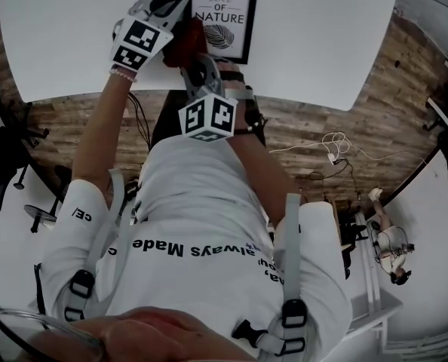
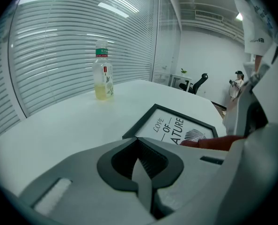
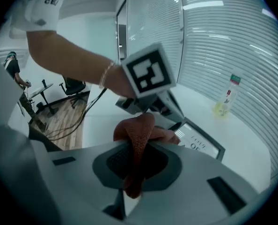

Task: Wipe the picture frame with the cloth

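White bench under slatted blinds: an office setting. Right tongs are pinching a rust-red cloth, which bunches up out of the jaws and hangs a little below them. Just ahead of those tongs lies the picture frame, flat on the bench, with its long axis running away from the person, roughly in line with the right tongs. The cloth seems to rest on the frame's near left edge. Left tongs are pressed together with nothing between them, and the frame sits just ahead and to their right. Whether they touch it I cannot tell. Beyond the left tongs, well apart, stands a drinks bottle. The right side is better placed to wipe.
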A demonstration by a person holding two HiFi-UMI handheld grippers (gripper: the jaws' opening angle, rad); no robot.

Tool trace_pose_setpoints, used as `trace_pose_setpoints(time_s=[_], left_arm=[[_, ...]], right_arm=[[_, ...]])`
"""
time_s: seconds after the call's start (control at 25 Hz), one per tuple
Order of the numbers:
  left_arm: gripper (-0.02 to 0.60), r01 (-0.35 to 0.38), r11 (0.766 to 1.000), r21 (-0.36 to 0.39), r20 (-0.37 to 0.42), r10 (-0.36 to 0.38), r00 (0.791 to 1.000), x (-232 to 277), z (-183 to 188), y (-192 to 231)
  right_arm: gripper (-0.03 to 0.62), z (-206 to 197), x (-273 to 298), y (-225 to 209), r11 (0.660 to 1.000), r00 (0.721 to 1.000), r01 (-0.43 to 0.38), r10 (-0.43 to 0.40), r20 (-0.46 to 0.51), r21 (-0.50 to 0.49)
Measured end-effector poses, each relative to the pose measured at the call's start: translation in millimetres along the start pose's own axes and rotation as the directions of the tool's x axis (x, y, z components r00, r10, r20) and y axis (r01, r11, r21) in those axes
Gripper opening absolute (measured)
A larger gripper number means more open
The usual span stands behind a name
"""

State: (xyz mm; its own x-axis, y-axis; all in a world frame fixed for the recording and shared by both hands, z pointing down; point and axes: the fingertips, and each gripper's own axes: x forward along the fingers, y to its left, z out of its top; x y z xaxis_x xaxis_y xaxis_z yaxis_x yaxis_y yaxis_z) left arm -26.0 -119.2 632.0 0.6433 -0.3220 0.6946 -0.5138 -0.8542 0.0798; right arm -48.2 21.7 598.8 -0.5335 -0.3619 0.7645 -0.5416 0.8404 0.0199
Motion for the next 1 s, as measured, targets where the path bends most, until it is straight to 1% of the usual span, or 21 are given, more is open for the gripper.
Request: trace_pose_setpoints(time_s=[0.04,0.12,0.28,0.44,0.8,0.88,1.0], left_arm=[[0.003,0.001,1.0,-0.001,0.0,-0.001,1.0,0.3,0.0,-0.2],[0.003,0.004,1.0,-0.002,0.0,-0.004,1.0,1.7,-0.6,-0.5],[0.003,0.002,1.0,0.0,0.005,-0.002,1.0,1.1,-0.7,1.5],[0.003,0.002,1.0,-0.001,0.011,-0.002,1.0,1.8,-0.5,-0.6],[0.003,0.007,1.0,0.017,0.002,-0.007,1.0,2.1,-0.2,-0.8],[0.003,0.006,1.0,0.017,0.001,-0.006,1.0,2.2,-0.8,-0.5],[0.003,0.005,1.0,0.016,0.001,-0.005,1.0,2.6,-3.2,-0.1]], right_arm=[[0.015,-8.4,10.6,3.1,1.0,1.0,-0.006,0.006,-0.025,-0.006],[0.015,-15.7,20.6,2.6,1.0,0.999,-0.007,0.006,-0.04,-0.009],[0.015,-14.3,20.8,1.4,1.0,0.999,-0.011,0.01,-0.034,-0.029],[0.015,-25.2,14.7,-2.0,0.999,0.999,0.004,-0.005,-0.05,-0.032],[0.015,-69.4,-10.5,-32.0,0.995,0.986,0.08,-0.088,-0.141,-0.062],[0.015,-79.2,-17.7,-38.9,0.991,0.98,0.101,-0.115,-0.16,-0.089],[0.015,-93.5,-29.0,-47.4,0.977,0.967,0.133,-0.165,-0.193,-0.169]])
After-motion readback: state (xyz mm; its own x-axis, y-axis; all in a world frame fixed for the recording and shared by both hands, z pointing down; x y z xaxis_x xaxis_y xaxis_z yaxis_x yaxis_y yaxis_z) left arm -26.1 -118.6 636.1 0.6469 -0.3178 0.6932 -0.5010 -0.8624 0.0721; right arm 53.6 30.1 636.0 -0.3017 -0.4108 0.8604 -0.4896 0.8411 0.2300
